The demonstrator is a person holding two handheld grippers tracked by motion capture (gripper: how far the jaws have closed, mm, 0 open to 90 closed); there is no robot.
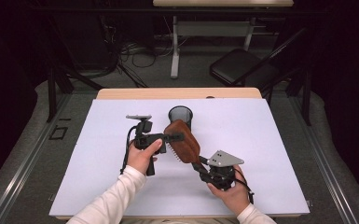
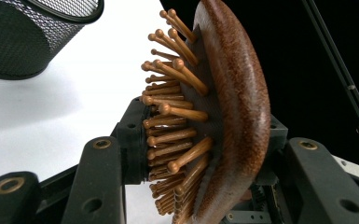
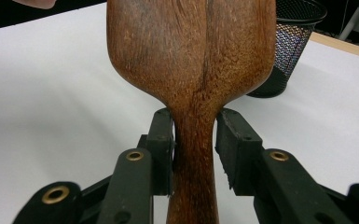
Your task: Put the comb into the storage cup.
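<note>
A brown wooden hairbrush (image 1: 182,140) hangs above the white table cover, bristles facing my left. My left gripper (image 1: 177,137) is shut on its head. In the left gripper view one pad presses into the bristles (image 2: 168,121) and the other sits against the wooden back (image 2: 242,107). My right gripper (image 1: 199,163) reaches up from the lower right around the brush's handle (image 3: 193,154). Its pads (image 3: 235,144) stand close on either side of the handle with a thin gap, so it is open. A person's hands hold both grippers.
A black wire-mesh cup (image 1: 181,115) stands upright just behind the brush, also in the left gripper view (image 2: 28,37) and the right gripper view (image 3: 289,42). The white cover (image 1: 261,140) spreads over the table. A folding chair (image 1: 242,65) and a desk stand beyond.
</note>
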